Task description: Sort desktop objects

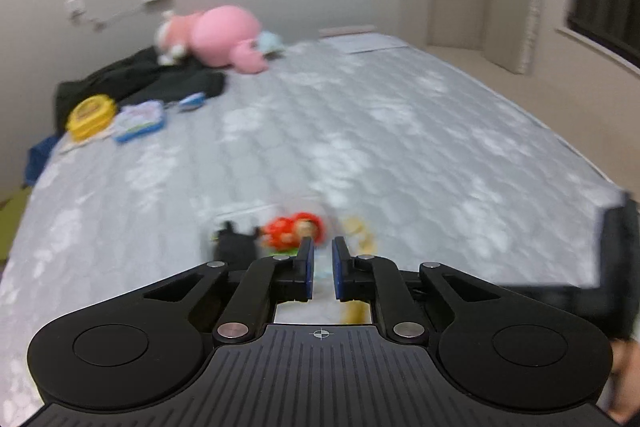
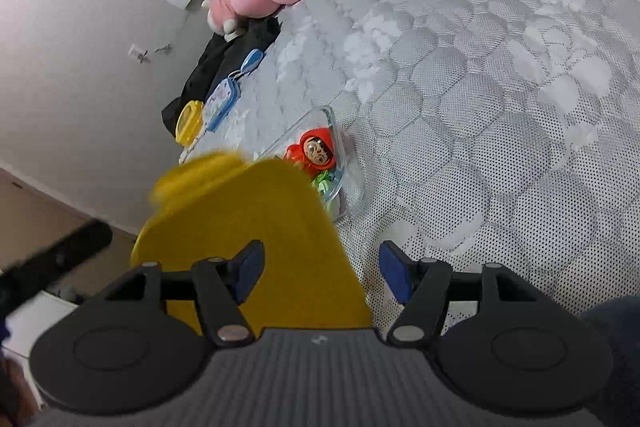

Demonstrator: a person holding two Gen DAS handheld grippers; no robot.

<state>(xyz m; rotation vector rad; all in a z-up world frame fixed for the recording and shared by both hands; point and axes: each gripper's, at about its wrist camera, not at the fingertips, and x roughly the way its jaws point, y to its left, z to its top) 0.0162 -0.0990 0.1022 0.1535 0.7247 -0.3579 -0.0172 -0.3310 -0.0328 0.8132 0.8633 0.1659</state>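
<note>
Gripping nothing, our left gripper (image 1: 322, 247) is sitting pinched together above the red-hooded figure (image 1: 296, 229); our right gripper (image 2: 322, 269) is gaping over a yellow object (image 2: 248, 227), beside the clear container (image 2: 334, 147) on the mattress (image 2: 500, 107).

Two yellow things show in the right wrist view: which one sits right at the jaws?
The large flat yellow piece, filling the frame ahead of the open right gripper beside its left jaw. The small round yellow container lies far off by the black cloth.
</note>
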